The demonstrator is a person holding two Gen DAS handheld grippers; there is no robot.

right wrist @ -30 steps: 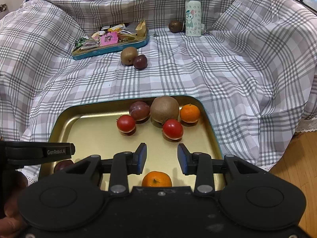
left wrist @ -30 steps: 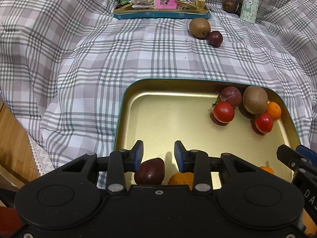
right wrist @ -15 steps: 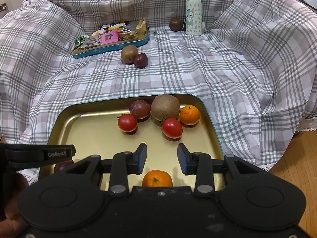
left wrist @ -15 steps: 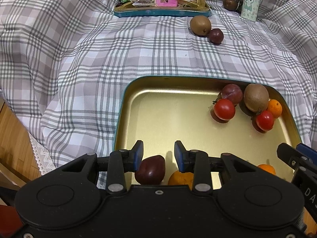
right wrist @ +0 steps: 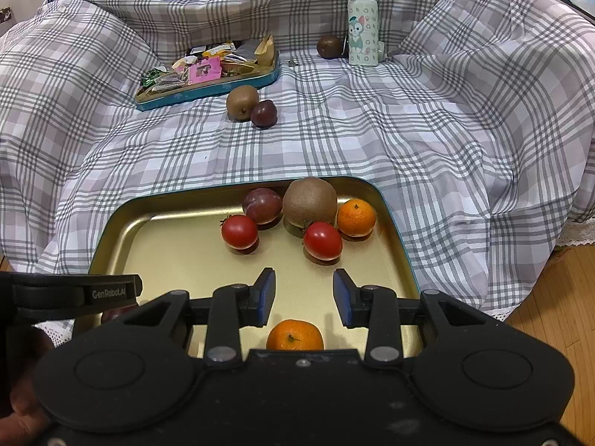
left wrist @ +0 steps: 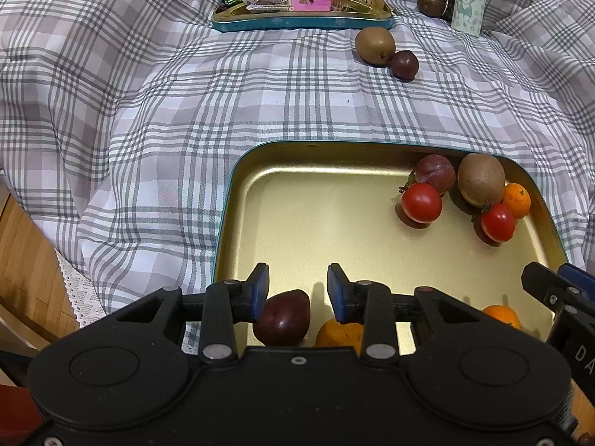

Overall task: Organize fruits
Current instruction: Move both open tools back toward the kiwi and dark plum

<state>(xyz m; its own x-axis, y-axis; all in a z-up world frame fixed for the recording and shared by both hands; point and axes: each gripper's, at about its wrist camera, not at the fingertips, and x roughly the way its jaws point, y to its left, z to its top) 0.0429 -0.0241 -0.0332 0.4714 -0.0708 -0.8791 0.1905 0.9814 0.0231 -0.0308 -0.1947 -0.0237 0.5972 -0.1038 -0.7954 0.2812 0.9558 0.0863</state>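
Observation:
A gold tray (left wrist: pixel 316 230) (right wrist: pixel 178 256) lies on the plaid cloth and holds a plum (left wrist: pixel 434 173), a kiwi (left wrist: pixel 481 178), two tomatoes (left wrist: pixel 421 202) (left wrist: pixel 497 222) and mandarins (left wrist: pixel 517 200). My left gripper (left wrist: pixel 297 286) is open above the tray's near edge; a dark plum (left wrist: pixel 282 319) and a mandarin (left wrist: pixel 340 334) lie just below it. My right gripper (right wrist: pixel 304 297) is open over a mandarin (right wrist: pixel 295 334). On the cloth beyond lie a kiwi (right wrist: pixel 242 102), a plum (right wrist: pixel 264 113) and a dark fruit (right wrist: pixel 329 47).
A teal tray of snack packets (right wrist: pixel 208 70) sits at the back. A patterned bottle (right wrist: pixel 363 24) stands at the back right. Wooden floor (left wrist: pixel 26 260) shows beyond the cloth's lace edge on both sides.
Both grippers have drawn back slightly and stay open. The fruits have not moved.

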